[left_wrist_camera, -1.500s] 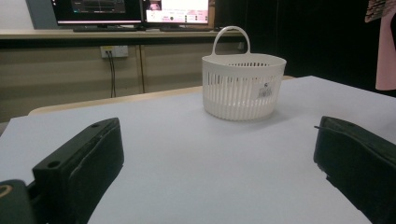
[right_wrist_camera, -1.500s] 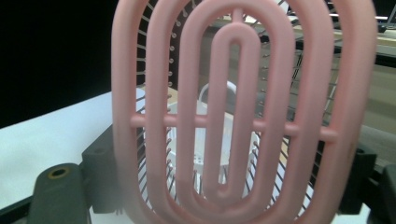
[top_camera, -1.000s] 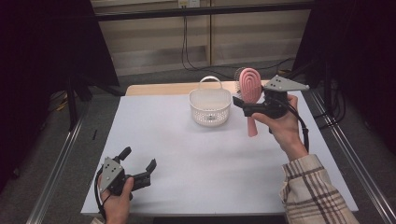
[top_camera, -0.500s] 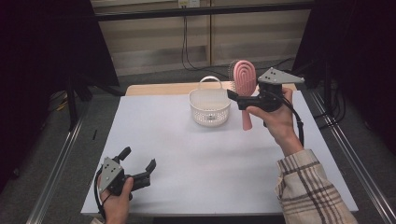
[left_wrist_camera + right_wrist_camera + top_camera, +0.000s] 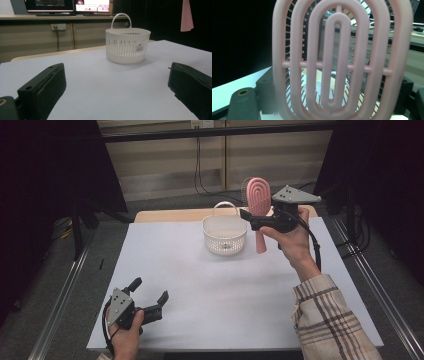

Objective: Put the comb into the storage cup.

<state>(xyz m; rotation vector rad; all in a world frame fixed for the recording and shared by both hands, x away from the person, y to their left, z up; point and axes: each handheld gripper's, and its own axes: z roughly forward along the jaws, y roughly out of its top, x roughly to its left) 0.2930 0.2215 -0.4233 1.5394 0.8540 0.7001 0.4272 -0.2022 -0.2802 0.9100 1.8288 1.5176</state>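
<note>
While the left hand-held gripper [image 5: 150,301] rests wide open on the white surface [image 5: 210,290], the right hand-held gripper [image 5: 250,218] holds a pink oval plastic hairbrush [image 5: 258,200] upright.
Brush is in the air just right of the white slotted plastic basket with handle [image 5: 225,234], which stands at the surface's far middle; brush head sits clamped between the right jaws.

A lab: dark curtains [image 5: 45,175], monitors [image 5: 67,5] on a bench, white-covered table [image 5: 210,290] with rails.
</note>
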